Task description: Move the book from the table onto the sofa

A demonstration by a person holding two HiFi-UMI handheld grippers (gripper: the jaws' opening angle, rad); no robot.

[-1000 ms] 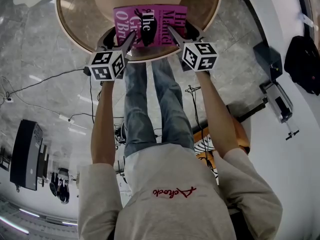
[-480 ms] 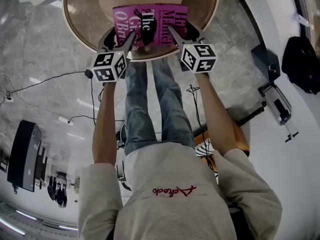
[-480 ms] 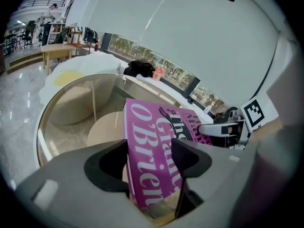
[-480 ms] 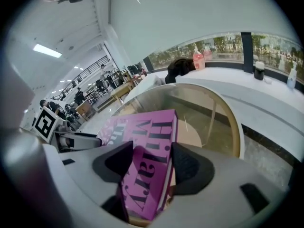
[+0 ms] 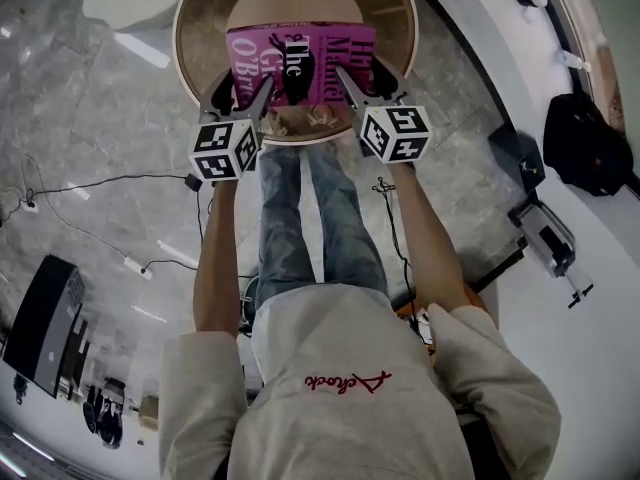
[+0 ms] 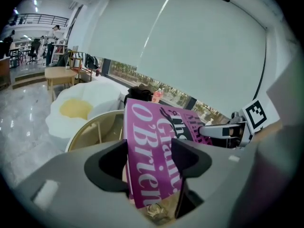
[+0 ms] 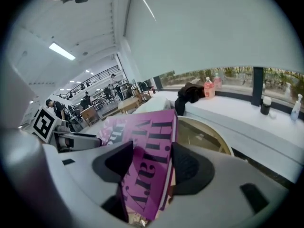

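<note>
My left arm [image 5: 213, 258] and right arm [image 5: 428, 238] reach straight out ahead, side by side. My left gripper [image 5: 243, 96] is clamped on the left edge of the book [image 5: 300, 63], my right gripper [image 5: 368, 80] on its right edge (each pair of jaws pressed against the cover).

book [image 5: 300, 63] title partly covered, table [image 5: 200, 28] partly hidden
</note>
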